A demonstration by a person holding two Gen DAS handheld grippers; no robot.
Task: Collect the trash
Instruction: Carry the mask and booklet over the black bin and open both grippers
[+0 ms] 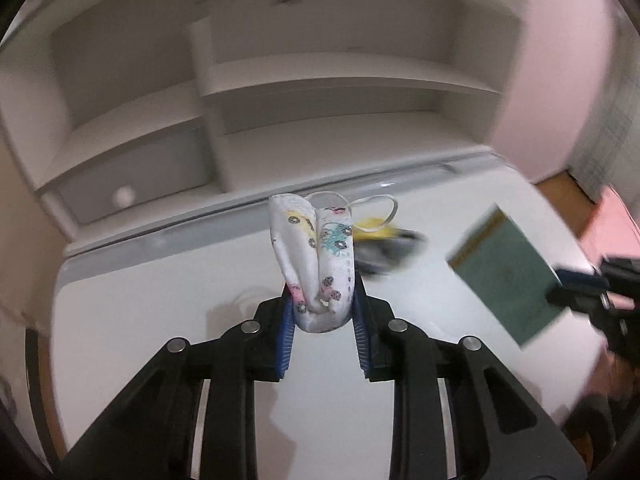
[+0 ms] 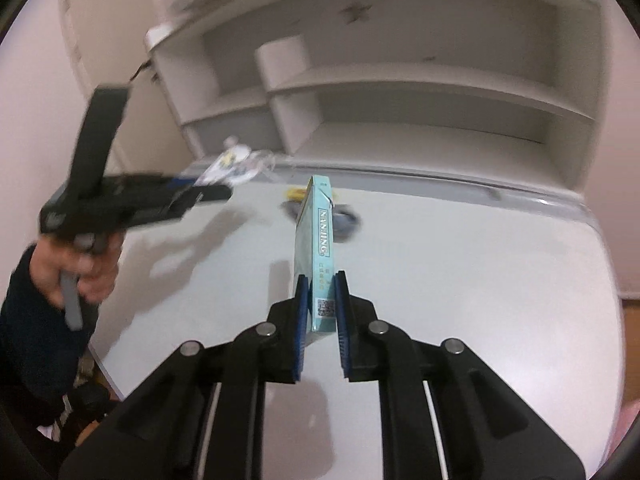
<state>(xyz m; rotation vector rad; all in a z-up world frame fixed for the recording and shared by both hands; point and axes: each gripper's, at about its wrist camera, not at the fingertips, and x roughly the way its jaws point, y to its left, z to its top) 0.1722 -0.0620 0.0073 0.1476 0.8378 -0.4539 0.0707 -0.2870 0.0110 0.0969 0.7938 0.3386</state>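
A: What has the left gripper (image 1: 323,312) got?

B: Its jaws are clamped on a folded white face mask (image 1: 316,256) with small coloured prints. The mask stands up from the blue pads, its ear loop hanging out toward one o'clock, clear of the white bench (image 1: 160,320).

A: And the right gripper (image 2: 322,312)?

B: Its jaws are pressed together on a teal cigarette packet (image 2: 314,240), held edge-on by its lower end, lifted off the bench. From the left wrist view the same packet shows at three o'clock, blurred.

A: Anything left on the bench?

B: A yellow-and-dark piece of trash (image 1: 384,248) lies near the back edge, just past the mask at about one o'clock; too blurred to name. Behind it stands a white shelf unit (image 1: 320,80).

A: The person?

B: A hand (image 2: 86,264) in a dark sleeve grips the left tool's handle at nine o'clock in the right wrist view.
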